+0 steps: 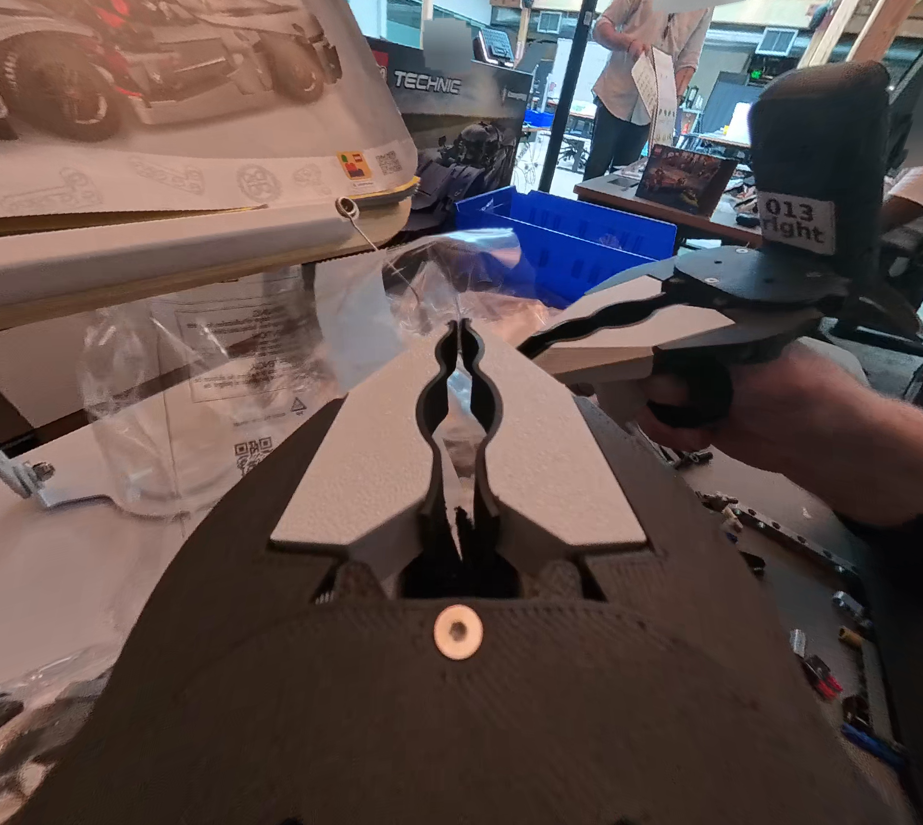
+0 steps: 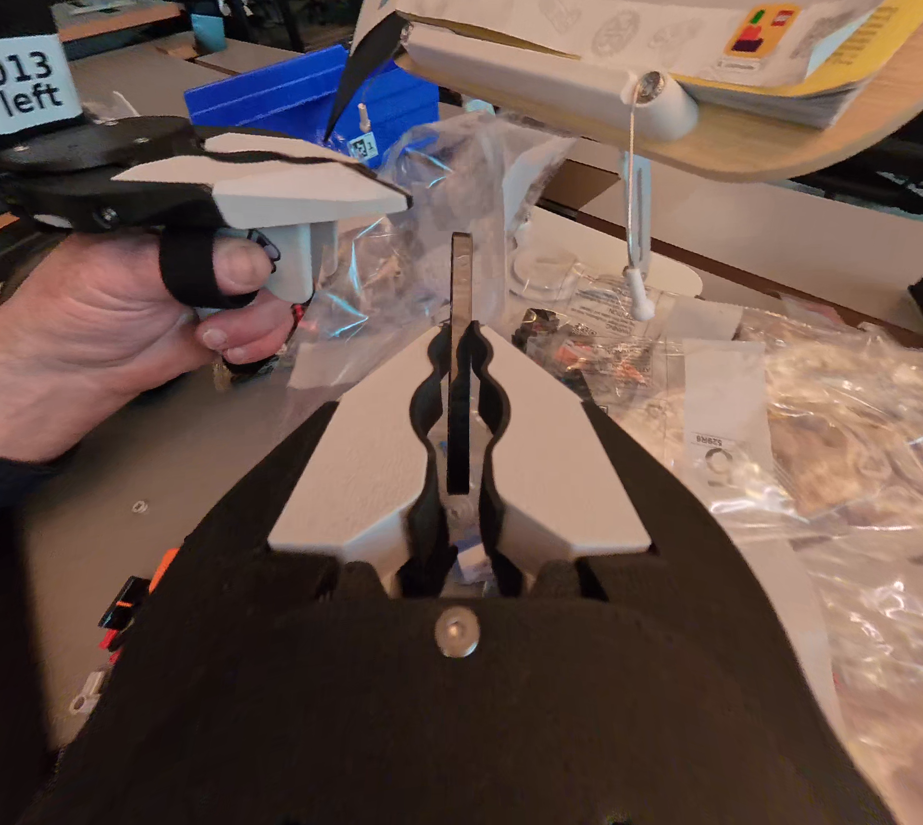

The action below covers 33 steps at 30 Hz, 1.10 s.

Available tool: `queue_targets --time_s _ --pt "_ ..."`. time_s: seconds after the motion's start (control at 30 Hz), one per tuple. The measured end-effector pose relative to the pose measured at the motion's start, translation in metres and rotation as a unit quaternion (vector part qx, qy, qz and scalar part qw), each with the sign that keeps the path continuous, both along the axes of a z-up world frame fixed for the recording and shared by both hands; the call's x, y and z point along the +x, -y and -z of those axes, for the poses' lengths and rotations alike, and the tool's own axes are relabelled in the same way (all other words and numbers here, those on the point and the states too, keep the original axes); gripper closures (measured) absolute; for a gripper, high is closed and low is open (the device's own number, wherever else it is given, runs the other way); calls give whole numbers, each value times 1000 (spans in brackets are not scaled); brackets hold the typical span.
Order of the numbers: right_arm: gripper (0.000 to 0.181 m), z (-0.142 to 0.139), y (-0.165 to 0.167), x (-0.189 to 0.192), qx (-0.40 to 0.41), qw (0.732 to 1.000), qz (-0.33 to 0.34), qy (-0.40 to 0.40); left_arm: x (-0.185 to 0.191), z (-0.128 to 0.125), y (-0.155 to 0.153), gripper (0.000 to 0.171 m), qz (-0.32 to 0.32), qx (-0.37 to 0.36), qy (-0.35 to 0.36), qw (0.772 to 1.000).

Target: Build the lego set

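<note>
My left gripper point(image 1: 459, 327) is shut on a clear plastic bag point(image 1: 439, 272) and holds it above the table; a strip of the plastic runs back between the jaws. In the right wrist view the left gripper point(image 2: 405, 199) is at the left with the bag point(image 2: 449, 162) at its tip. My right gripper point(image 2: 462, 332) is shut on a thin dark flat piece point(image 2: 462, 282) that stands on edge and sticks out past the fingertips. In the left wrist view the right gripper point(image 1: 527, 351) is close to the right of the left gripper's tip.
An instruction booklet point(image 1: 175, 52) rests on a tilted wooden stand point(image 2: 749, 142) overhead. A blue bin point(image 1: 574, 242) stands behind the bag. Several clear bags of parts point(image 2: 799, 426) cover the table at right. Loose small parts point(image 1: 824, 676) lie nearby. A person point(image 1: 644, 67) stands in the background. My hands' fingertips stand some 5 centimetres from each other.
</note>
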State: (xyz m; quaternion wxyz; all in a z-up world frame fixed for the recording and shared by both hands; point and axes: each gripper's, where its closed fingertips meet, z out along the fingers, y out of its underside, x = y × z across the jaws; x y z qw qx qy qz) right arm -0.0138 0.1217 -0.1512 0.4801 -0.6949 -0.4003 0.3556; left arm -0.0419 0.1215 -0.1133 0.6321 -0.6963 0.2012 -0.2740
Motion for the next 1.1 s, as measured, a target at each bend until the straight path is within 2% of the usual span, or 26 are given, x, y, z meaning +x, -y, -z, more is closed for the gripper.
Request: queue_targets --time_s 0.2,0.37,0.47,0.57,0.73,0.87,1.0,1.1 --pt "177 2 -4 1 -7 1000 12 2 27 13 5 171 39 -9 -40 998" --pt "176 0 -6 0 -16 1000 15 -12 40 15 8 171 63 -21 -21 998" --pt "168 -2 -6 -2 -19 1000 9 -22 36 13 7 171 62 -24 -5 998" --pt "153 -16 1 -3 -17 998 -22 -54 27 8 6 171 61 -27 32 997" --pt "154 -46 2 15 45 995 -12 -90 14 -2 4 171 50 -21 70 996" --pt "150 -39 -7 24 99 995 25 -25 9 -9 7 171 54 -16 87 995" --pt "136 -19 -7 15 58 998 11 4 10 -8 8 171 57 -16 82 995" --pt "133 -8 -12 15 58 998 22 25 14 -5 9 171 62 -18 66 996"
